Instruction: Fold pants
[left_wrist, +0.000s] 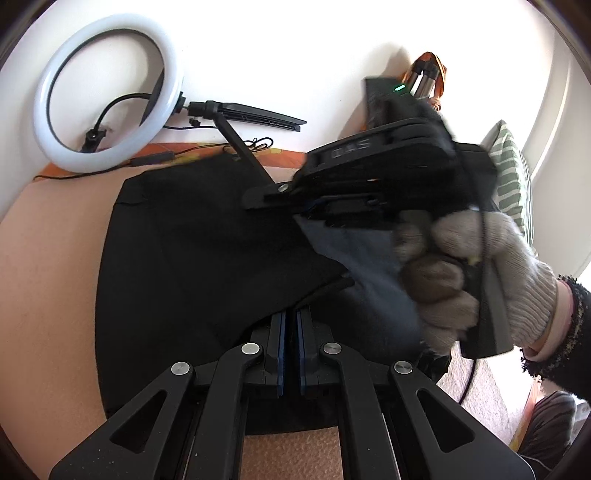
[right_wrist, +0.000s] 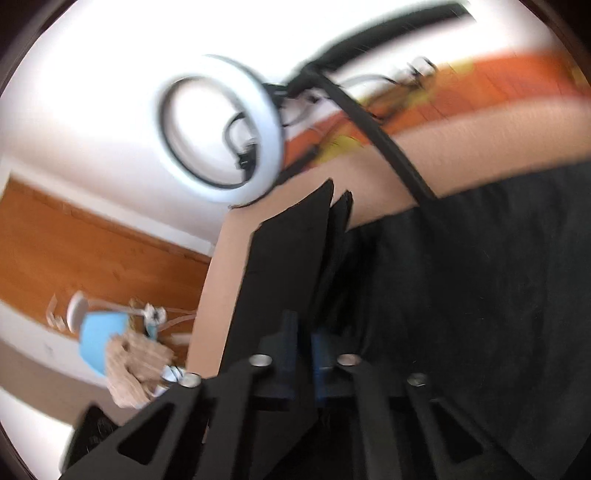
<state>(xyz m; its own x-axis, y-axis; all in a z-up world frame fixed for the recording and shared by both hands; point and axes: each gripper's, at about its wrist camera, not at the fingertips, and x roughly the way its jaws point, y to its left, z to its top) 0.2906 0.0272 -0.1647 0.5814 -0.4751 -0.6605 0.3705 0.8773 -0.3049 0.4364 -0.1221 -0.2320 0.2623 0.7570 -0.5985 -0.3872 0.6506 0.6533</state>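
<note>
Black pants (left_wrist: 192, 251) lie spread on a peach-coloured surface (left_wrist: 48, 280). My left gripper (left_wrist: 291, 325) is shut on a fold of the pants' near edge, lifted off the surface. In the left wrist view my right gripper (left_wrist: 314, 212), held in a gloved hand (left_wrist: 480, 277), is up to the right, clamping a raised flap of the cloth. In the blurred right wrist view the right gripper (right_wrist: 303, 339) is shut on a flap of the pants (right_wrist: 461, 295) that stands up between its fingers.
A white ring light (left_wrist: 107, 92) on a black folded stand (left_wrist: 255, 114) lies against the white wall at the back, also in the right wrist view (right_wrist: 221, 129). An orange patterned cloth (left_wrist: 288, 157) runs along the back. A green striped pillow (left_wrist: 511, 177) is at right.
</note>
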